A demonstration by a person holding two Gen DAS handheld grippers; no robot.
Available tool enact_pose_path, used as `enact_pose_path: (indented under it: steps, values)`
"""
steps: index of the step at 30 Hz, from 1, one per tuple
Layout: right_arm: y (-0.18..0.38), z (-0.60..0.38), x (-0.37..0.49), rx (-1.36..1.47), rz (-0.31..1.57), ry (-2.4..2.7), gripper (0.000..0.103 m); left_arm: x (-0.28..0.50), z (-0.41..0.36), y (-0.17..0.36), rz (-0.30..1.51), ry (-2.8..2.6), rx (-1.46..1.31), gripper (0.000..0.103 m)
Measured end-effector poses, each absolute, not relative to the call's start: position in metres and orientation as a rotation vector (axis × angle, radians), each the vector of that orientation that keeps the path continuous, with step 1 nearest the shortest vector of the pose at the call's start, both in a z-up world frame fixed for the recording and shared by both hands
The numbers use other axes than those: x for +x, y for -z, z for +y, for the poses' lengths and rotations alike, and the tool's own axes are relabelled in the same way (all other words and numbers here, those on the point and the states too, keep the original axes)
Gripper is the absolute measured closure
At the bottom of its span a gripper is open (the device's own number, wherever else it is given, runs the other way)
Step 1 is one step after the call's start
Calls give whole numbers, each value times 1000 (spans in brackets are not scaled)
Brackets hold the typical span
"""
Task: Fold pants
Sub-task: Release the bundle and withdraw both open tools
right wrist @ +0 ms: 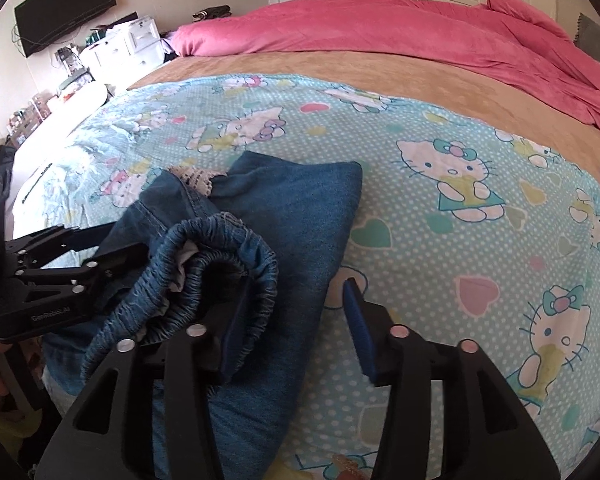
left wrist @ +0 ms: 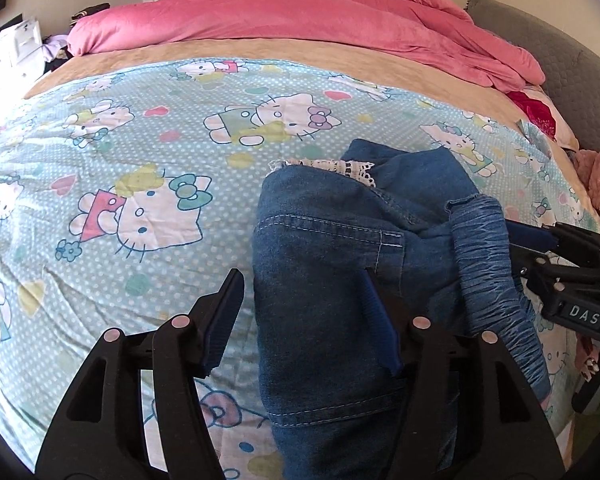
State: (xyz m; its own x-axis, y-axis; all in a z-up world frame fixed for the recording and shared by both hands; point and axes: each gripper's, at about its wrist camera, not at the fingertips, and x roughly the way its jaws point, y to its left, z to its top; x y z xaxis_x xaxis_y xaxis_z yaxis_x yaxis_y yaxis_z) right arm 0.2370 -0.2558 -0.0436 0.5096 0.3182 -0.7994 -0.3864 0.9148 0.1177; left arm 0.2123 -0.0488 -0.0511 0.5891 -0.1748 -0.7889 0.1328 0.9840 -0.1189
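Note:
Blue denim pants (left wrist: 340, 248) lie bunched and partly folded on the cartoon-cat sheet (left wrist: 140, 152). A ruched elastic waistband (left wrist: 496, 280) and a bit of white lace trim (left wrist: 340, 166) show. My left gripper (left wrist: 300, 304) is open, its right finger over the denim and its left finger over the sheet. My right gripper (right wrist: 296, 308) is open too, its left finger beside the waistband loop (right wrist: 236, 248) of the pants (right wrist: 292, 208), its right finger over the sheet (right wrist: 460, 200). Each gripper shows in the other's view, the right one (left wrist: 540, 236) and the left one (right wrist: 84, 248).
A pink duvet (left wrist: 300, 20) is heaped at the far side of the bed over a tan blanket (left wrist: 260, 50). A grey headboard (left wrist: 560, 60) is at right. White drawers (right wrist: 120, 44) and a wall screen (right wrist: 64, 4) stand beyond the bed's left side.

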Motion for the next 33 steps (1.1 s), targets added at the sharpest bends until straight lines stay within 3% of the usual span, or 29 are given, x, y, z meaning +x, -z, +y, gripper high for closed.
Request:
enact_pose_path:
  steps: [2, 6, 17, 24, 28, 33]
  values:
    - [45, -257, 237, -68, 947, -423, 53, 211, -49, 51, 923, 178, -50, 50]
    - [39, -261, 233, -49, 928, -413, 36, 211, -48, 50, 922, 174, -50, 47]
    - [15, -272, 220, -9, 864, -380, 11, 202, -45, 40, 908, 167, -55, 38]
    - [5, -278, 209, 4, 838, -362, 7, 192, -47, 25, 879, 161, -40, 26]
    - [-2, -280, 201, 8, 825, -357, 5, 183, -47, 13, 854, 148, -33, 10]
    - [-12, -280, 190, 4, 801, -352, 5, 170, -46, -6, 810, 140, -35, 10]
